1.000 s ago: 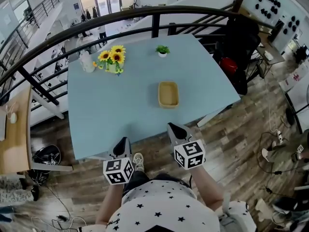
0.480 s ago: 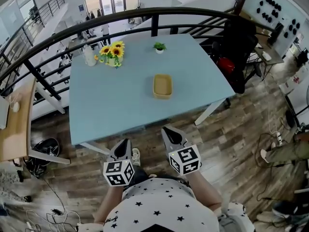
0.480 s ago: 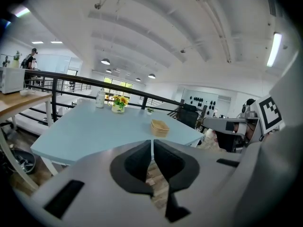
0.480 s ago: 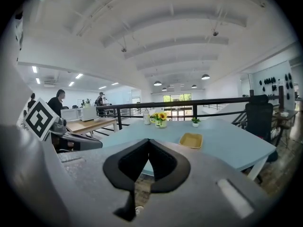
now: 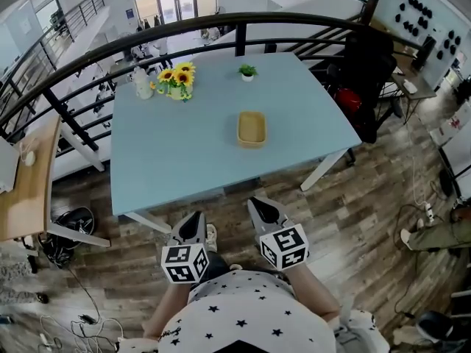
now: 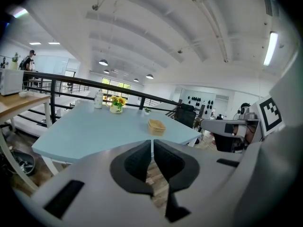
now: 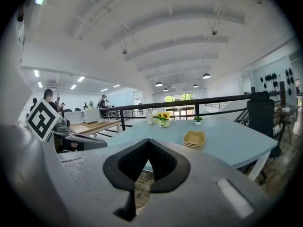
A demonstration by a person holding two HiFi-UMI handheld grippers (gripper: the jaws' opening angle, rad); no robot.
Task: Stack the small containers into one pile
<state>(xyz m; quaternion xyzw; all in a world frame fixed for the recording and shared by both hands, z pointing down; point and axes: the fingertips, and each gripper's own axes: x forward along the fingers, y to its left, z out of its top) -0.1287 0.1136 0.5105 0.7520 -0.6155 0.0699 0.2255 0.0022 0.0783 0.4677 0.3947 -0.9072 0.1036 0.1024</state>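
Sunflowers point(image 5: 176, 79), plant point(image 5: 247, 70) beyond containers point(image 5: 251, 129), railing point(image 5: 235, 24) behind

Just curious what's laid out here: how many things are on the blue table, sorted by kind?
Stack of tan containers: 1
Vase of sunflowers: 1
Small potted plant: 1
White jar: 1
Total: 4
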